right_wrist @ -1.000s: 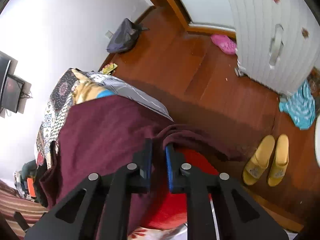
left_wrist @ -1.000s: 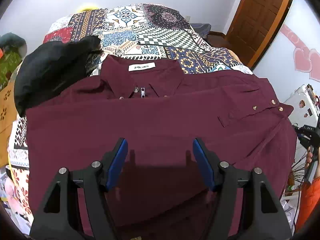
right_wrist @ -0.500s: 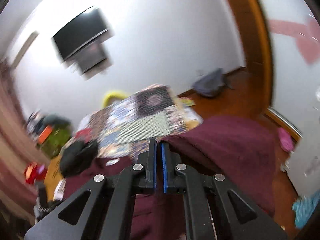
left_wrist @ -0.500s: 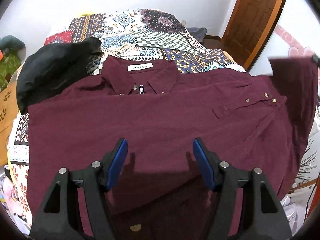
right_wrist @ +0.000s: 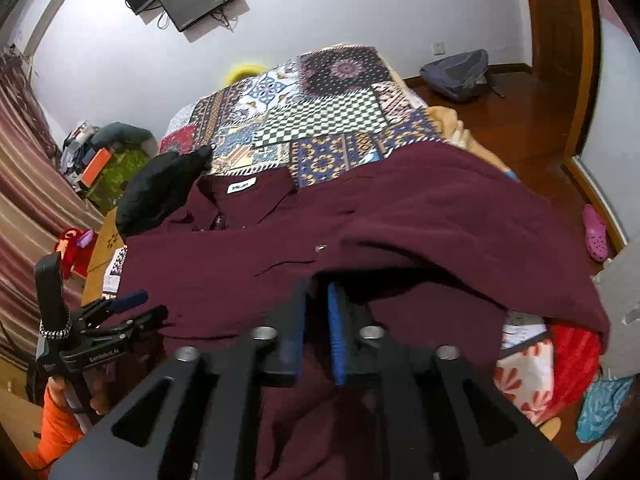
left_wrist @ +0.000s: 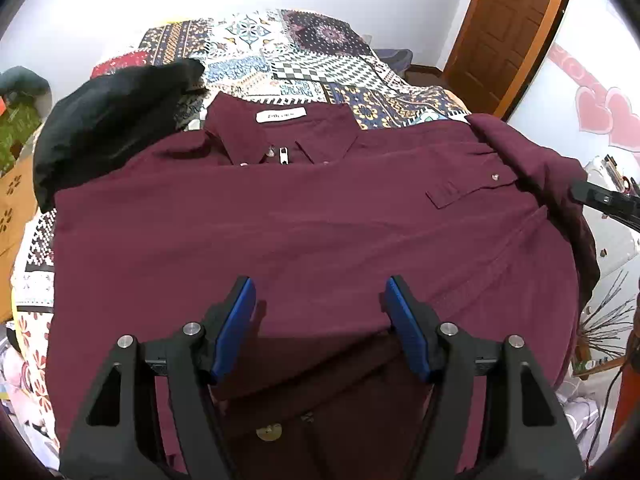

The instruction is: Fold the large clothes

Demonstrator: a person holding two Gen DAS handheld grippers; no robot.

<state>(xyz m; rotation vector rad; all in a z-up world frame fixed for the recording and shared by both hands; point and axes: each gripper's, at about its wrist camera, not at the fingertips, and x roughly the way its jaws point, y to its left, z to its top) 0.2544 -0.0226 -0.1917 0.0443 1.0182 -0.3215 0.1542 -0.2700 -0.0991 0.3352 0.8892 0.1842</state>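
Observation:
A maroon shirt [left_wrist: 304,220] lies spread on the patchwork bedspread, collar and white label at the far side. My left gripper [left_wrist: 320,292] is open and empty above the shirt's lower middle. My right gripper [right_wrist: 318,284] is shut on a maroon sleeve [right_wrist: 460,240], held over the shirt's right side; in the left wrist view the sleeve [left_wrist: 536,164] drapes across the right shoulder. The left gripper also shows in the right wrist view [right_wrist: 132,304].
A black garment [left_wrist: 108,120] lies on the bed at the shirt's left shoulder. The patchwork bedspread [left_wrist: 304,60] extends beyond the collar. A wooden door [left_wrist: 516,28] is at the right. A backpack [right_wrist: 460,72] and a pink shoe [right_wrist: 596,232] lie on the floor.
My right gripper has swung up from beside the bed with the sleeve and brought it over the shirt's right side. The left gripper has stayed open above the shirt.

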